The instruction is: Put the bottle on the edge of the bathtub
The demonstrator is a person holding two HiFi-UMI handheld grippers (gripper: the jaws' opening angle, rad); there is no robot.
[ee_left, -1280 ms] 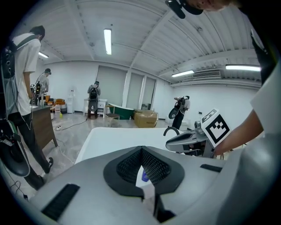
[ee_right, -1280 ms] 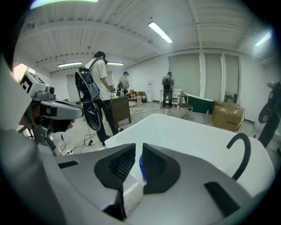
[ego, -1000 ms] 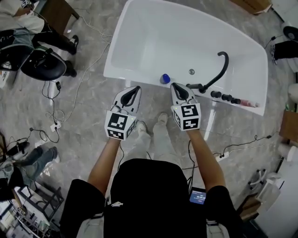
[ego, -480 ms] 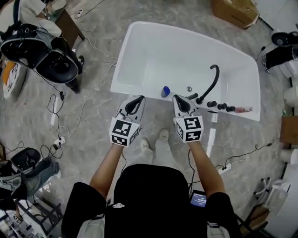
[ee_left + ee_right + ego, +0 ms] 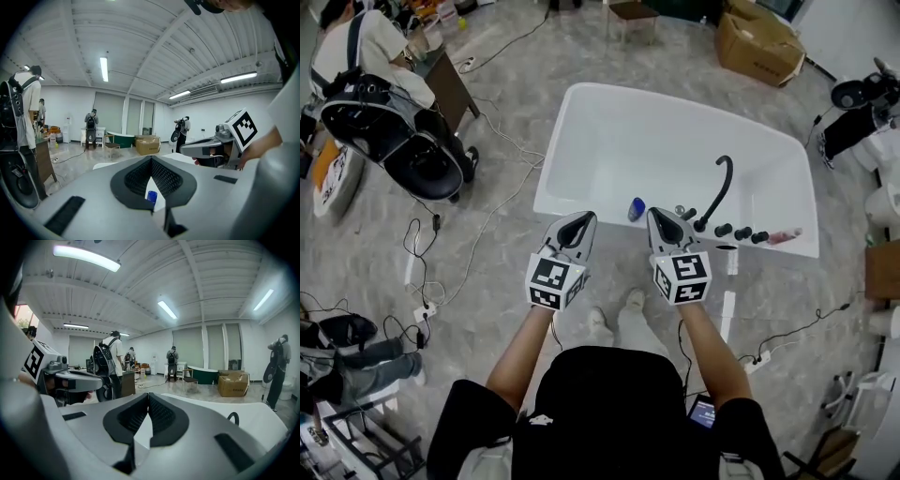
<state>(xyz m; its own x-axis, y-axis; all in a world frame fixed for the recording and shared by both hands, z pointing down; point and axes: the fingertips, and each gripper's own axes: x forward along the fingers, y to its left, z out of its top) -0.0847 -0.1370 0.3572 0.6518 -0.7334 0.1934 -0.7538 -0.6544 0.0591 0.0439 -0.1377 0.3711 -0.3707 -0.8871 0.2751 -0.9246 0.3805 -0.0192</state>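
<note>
We hold both grippers side by side at the middle of the head view, just below the near edge of the white bathtub [image 5: 581, 141]. The left gripper [image 5: 584, 218] has its fingers closed together with nothing gripped; in its own view the dark pads [image 5: 136, 178] meet at the tip. The right gripper [image 5: 657, 215] is likewise closed and empty, its pads [image 5: 161, 416] pressed together at the tip.

The small blue bottle [image 5: 636, 209] stands on the near rim of the bathtub, between the two gripper tips in the frame and apart from both. In the left gripper view its blue top [image 5: 152, 196] shows through the gap under the closed tips.

To the right along the same rim rises a black curved tap [image 5: 718, 192]. A cardboard box [image 5: 759, 47] sits on the floor at the upper right.
</note>
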